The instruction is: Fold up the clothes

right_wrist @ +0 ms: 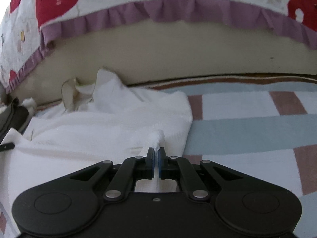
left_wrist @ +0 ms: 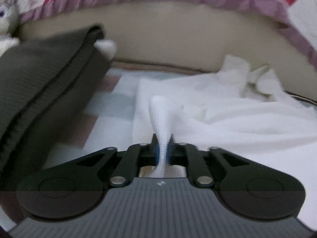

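Note:
A white knit garment [left_wrist: 227, 119] lies crumpled on the checked bed cover [left_wrist: 111, 103]. My left gripper [left_wrist: 162, 141] is shut on a bunched fold of this white garment, which rises as a thick ridge between the blue pads. In the right wrist view the same white garment [right_wrist: 103, 123] spreads to the left, and my right gripper [right_wrist: 156, 151] is shut on a thin pinch of its edge. A small tuft of cloth sticks up just past the fingertips [right_wrist: 162, 150].
A folded dark green garment [left_wrist: 45, 83] lies at the left, close to my left gripper. A beige headboard [right_wrist: 178, 59] runs along the back, under a quilt with a purple frill [right_wrist: 158, 10]. The checked bed cover [right_wrist: 247, 123] lies bare on the right.

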The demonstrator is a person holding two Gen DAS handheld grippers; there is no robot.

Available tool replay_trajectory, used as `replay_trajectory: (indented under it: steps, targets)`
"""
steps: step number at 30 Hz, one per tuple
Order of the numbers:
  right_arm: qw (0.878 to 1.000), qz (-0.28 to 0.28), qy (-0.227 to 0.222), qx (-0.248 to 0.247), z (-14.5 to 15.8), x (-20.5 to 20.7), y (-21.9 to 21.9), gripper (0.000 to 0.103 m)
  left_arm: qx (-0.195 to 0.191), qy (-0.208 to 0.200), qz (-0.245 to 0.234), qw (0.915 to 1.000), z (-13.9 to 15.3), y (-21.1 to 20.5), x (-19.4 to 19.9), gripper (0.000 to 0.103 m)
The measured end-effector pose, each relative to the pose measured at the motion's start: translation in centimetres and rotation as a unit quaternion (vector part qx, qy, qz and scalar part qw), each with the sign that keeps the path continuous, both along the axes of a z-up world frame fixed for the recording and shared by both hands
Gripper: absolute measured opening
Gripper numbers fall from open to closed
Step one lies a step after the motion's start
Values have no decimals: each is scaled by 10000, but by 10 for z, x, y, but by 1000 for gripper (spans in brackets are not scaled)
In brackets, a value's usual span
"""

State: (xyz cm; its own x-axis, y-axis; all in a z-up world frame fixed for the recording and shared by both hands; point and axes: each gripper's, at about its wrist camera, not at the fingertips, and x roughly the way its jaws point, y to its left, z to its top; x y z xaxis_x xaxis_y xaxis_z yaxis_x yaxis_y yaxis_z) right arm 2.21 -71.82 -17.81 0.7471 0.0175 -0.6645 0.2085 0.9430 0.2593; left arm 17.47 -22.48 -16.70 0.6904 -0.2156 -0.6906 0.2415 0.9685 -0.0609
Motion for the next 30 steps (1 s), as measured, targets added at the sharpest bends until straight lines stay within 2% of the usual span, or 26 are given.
replay_trajectory:
  steps: [1,2,4,5,6,8,9,11,12,15,18,19,20,21,22,24,26,28,30]
  targets:
    - [9998,-49,90,-160,-2,0,2,8,190,87,210,9996,-3,2,0,39]
    - [9988,-225,248,-361,-4,0,3,22,349,177,417,9984,-5,4,-1,48]
    - [9959,-700,481,-306,0,-12,-7,27,235,390,791,9958,5,15,-8,51]
    - [9934,-939,596,-271,3,-17,-12,29,-49,515,940,9942,13,24,-16,51]
    - [9919,-1112,606,-22,9,-27,-18,32,-332,658,975,9925,19,32,-23,54]
    - [9844,-1351,576,965,19,-54,-30,38,-743,994,1024,9870,26,45,-38,59]
    - [9768,-1464,558,1462,24,-68,-36,39,-844,1146,1058,9842,26,49,-46,61]
    - [9656,-1390,472,2147,28,-89,-35,46,-884,1459,1099,9792,23,54,-61,63]
    - [9584,-1346,428,2480,30,-99,-34,47,-847,1630,1155,9762,20,55,-66,63]
    - [9540,-972,711,2747,30,-116,-14,57,-831,2064,1287,9664,10,64,-83,64]
    - [9640,-607,1400,2180,25,-104,7,58,-837,2202,1358,9623,4,72,-87,66]
    - [9675,-453,1596,1906,23,-97,15,51,-808,2207,1362,9624,2,73,-86,67]
    - [9721,12,1718,1596,20,-88,25,3,-770,2203,1354,9629,1,74,-86,65]
    - [9729,386,1885,1279,18,-83,36,5,-674,2138,1277,9662,1,77,-90,50]
    - [9727,474,2028,1027,19,-82,43,5,-563,2080,1195,9692,2,79,-93,8]
    - [9723,490,2255,356,24,-82,56,4,-177,2065,1004,9731,8,80,-104,7]
    - [9696,455,2372,-392,35,-84,69,4,-207,2048,982,9736,11,83,-110,7]
    - [9682,536,2401,-459,37,-87,76,4,-271,2063,1071,9722,13,88,-112,7]
    - [9646,414,2556,-495,33,-88,76,4,-393,2099,1475,9657,12,99,-110,9]
